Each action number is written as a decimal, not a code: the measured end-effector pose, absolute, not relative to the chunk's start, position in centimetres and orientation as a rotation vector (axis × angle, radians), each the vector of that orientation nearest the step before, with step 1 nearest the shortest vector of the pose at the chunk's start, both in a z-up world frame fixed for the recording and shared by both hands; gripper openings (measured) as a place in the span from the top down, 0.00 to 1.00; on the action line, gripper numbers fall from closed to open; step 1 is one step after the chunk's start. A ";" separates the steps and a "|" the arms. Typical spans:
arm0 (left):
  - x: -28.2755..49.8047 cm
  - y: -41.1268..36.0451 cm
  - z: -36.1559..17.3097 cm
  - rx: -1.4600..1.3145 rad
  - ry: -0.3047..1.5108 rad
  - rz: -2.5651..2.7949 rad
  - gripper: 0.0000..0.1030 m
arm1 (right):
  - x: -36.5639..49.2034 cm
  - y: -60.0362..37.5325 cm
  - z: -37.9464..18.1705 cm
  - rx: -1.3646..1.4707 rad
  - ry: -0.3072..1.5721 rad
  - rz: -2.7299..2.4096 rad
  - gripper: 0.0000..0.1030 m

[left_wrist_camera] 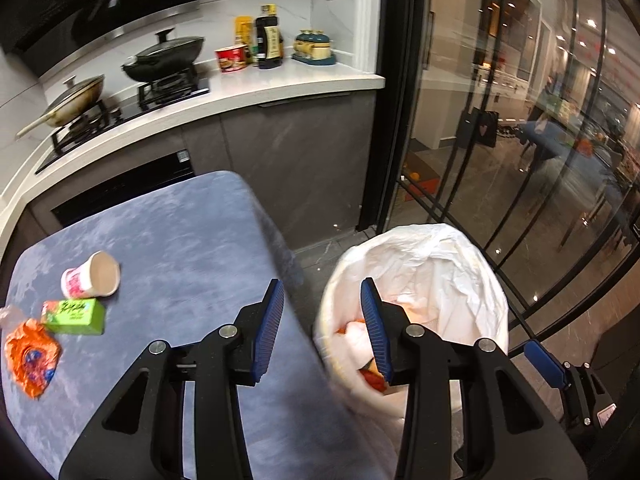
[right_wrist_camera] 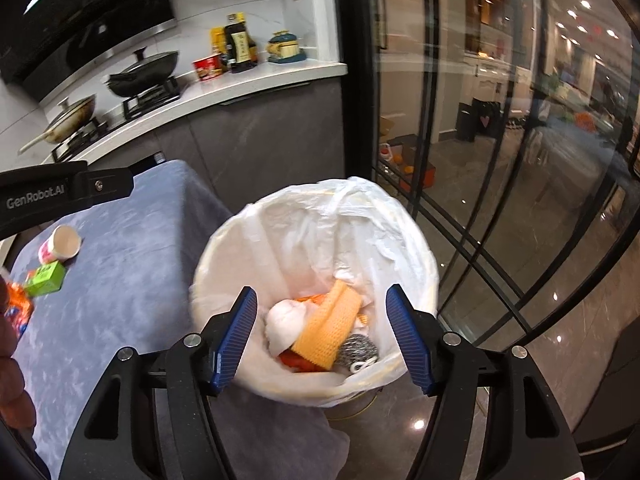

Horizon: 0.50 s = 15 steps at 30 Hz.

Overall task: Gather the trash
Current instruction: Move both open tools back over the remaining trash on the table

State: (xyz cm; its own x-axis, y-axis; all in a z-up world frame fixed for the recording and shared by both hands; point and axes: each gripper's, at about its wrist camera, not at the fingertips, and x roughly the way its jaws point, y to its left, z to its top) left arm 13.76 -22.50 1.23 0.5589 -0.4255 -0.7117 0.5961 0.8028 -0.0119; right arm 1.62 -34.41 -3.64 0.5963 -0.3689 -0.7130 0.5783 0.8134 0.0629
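Take the trash bin as your landmark: it stands on the dark floor just beside the edge of the blue-covered table, lined with a white bag. Inside it lie an orange sponge cloth, a wad of white tissue, a steel scourer and some orange-red scraps underneath.

Your right gripper hangs over the bin's mouth with its blue pads well apart and nothing between them.

Your left gripper sits over the gap between the bin and the table edge, one pad over the cloth, the other over the bin's rim. Its jaws stand partly parted and hold nothing.

On the table, well away from the bin, three pieces remain: a paper cup lying on its side, a green carton just nearer you, and a crumpled orange wrapper beside the carton.
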 end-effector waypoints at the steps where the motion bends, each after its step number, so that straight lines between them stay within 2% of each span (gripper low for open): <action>1: 13.8 -21.7 1.3 0.236 0.770 -0.599 0.63 | 1.6 -33.9 -3.6 0.298 0.750 -0.551 0.37; 15: 15.8 -9.0 0.4 0.158 0.821 -0.406 0.63 | 4.9 -24.0 -3.1 0.204 0.774 -0.373 0.37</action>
